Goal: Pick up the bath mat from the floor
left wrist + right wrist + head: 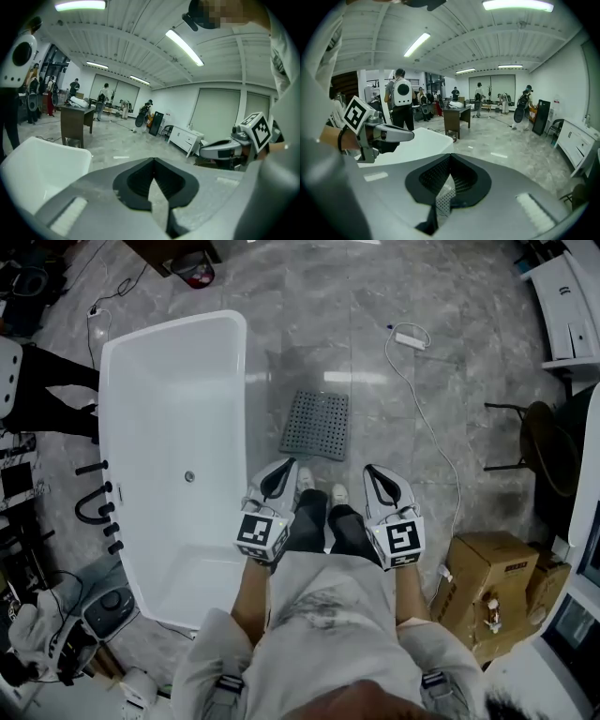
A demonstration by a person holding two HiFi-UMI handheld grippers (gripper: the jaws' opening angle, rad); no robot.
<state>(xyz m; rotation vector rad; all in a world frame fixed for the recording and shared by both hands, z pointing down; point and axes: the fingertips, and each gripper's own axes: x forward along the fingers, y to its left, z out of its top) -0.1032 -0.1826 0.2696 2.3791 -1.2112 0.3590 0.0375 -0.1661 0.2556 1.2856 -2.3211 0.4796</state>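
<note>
My left tongs (284,465) and right tongs (372,471) were both clenched, empty. The grey bath mat (315,425) lay flat on the floor (309,315) at my twelve o'clock, the white bathtub (169,362) at its nine.

The person holds both tongs low in front of the waist, side by side and apart, tips pointing forward and away from the body. The left tongs (285,465) have their jaws pressed together with nothing between them. The right tongs (372,471) are closed and empty in the same way. The bare left forearm (250,593) and right forearm (410,596) reach straight forward, roughly parallel. A marker cube sits at the rear of each.
</note>
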